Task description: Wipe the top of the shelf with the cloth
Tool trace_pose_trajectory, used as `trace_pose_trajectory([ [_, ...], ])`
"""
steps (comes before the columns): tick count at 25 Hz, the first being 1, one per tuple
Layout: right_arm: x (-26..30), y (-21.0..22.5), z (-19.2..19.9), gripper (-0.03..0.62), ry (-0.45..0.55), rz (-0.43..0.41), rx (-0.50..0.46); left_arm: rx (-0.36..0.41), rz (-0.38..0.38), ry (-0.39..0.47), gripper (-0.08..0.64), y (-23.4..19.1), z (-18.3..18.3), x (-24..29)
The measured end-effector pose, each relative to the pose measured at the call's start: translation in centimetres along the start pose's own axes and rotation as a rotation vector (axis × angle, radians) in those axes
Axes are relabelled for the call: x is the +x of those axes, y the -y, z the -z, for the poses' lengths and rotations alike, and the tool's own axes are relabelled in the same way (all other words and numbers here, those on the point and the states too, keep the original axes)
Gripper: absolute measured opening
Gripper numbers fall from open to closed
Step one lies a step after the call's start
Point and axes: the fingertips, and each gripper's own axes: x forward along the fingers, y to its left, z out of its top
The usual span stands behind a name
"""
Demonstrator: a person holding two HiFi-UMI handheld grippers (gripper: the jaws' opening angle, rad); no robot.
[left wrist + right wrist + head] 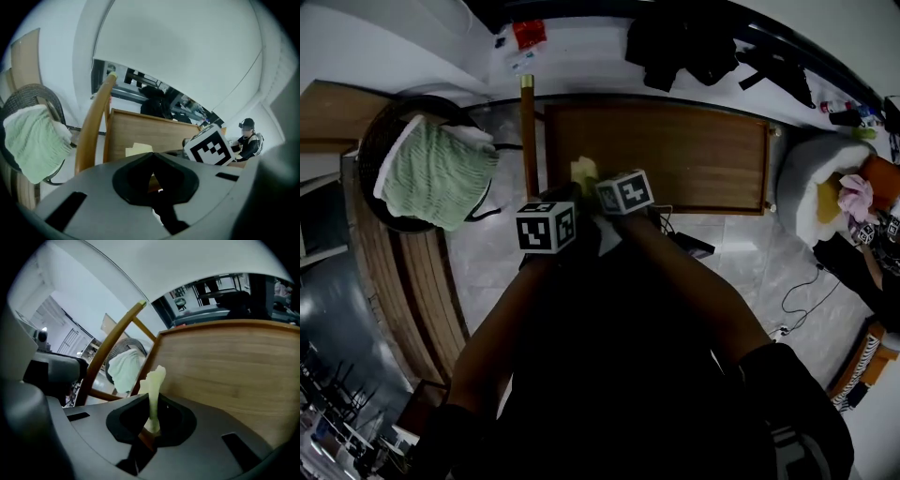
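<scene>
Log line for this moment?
right gripper: jaws shut on pale yellow cloth | left gripper: jaws shut, empty | brown wooden shelf top: cloth near left end

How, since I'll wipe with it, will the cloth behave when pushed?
Probably floppy: the cloth pinched in the right claw shows as a thin, crumpled strip. Likely light: one small pinch holds it up.

I'm in a lived-in, home-like room: wooden shelf [675, 150] on a pale marble-look floor [741, 272], dark basket [380, 131] holding a green towel [431, 173], dark clothes [675, 42] heaped on a white ledge [581, 47], soft toys [855, 197] at the right.
</scene>
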Motion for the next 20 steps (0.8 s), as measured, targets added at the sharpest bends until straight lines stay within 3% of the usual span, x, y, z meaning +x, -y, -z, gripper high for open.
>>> trace_pose_trajectory([
  [5,4.4,-3.7,0.9,0.041,-0.038,-0.064,-0.009,0.023,-0.020,-0.010,0.011,-2.9,0.7,-2.1],
  [11,6.7,-4.2,2.4,0.040,-0.090,-0.031,-0.049,0.009,-0.021,-0.026,0.011,-5.2,1.5,-2.9],
  [20,6.1,-3.9,2.7,0.040,-0.128,-0.007,-0.092,0.010,0.008,-0.037,0.011,-3.4,1.8,-1.8],
])
